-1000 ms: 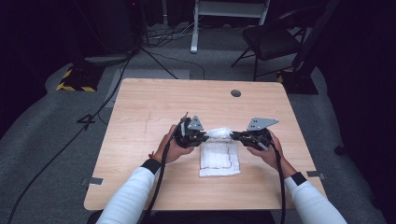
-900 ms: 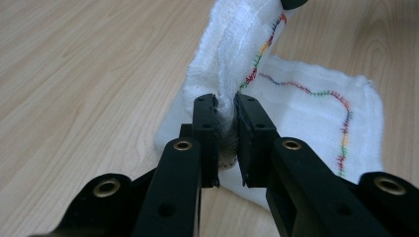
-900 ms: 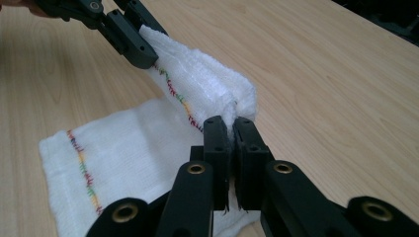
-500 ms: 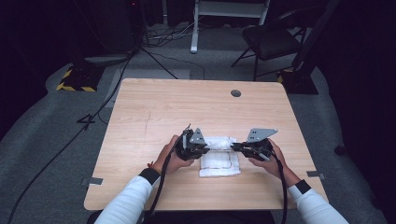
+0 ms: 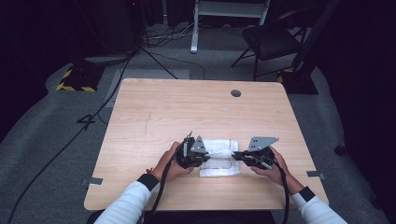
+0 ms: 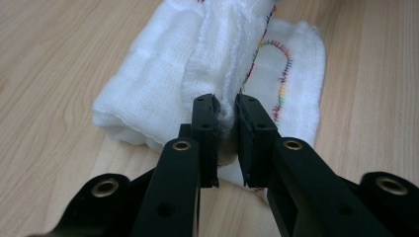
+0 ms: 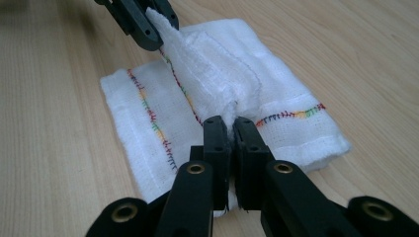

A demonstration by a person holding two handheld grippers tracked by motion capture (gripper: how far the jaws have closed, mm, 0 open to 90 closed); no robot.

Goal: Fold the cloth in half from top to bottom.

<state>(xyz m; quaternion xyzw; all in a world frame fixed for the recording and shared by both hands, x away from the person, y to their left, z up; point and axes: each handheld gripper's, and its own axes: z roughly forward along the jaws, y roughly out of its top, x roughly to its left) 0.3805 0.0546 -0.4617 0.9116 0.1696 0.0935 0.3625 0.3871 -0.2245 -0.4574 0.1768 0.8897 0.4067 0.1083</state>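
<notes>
While your hands rest low on the table, its near middle carries one folded white cloth with coloured stitching. Left tongs: clamped on the cloth's left edge. Right tongs: clamped on a raised fold at its right edge.

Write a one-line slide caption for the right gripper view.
Right gripper pinches a raised fold of the white cloth on the wooden table, while the left gripper grips its far end.
</notes>
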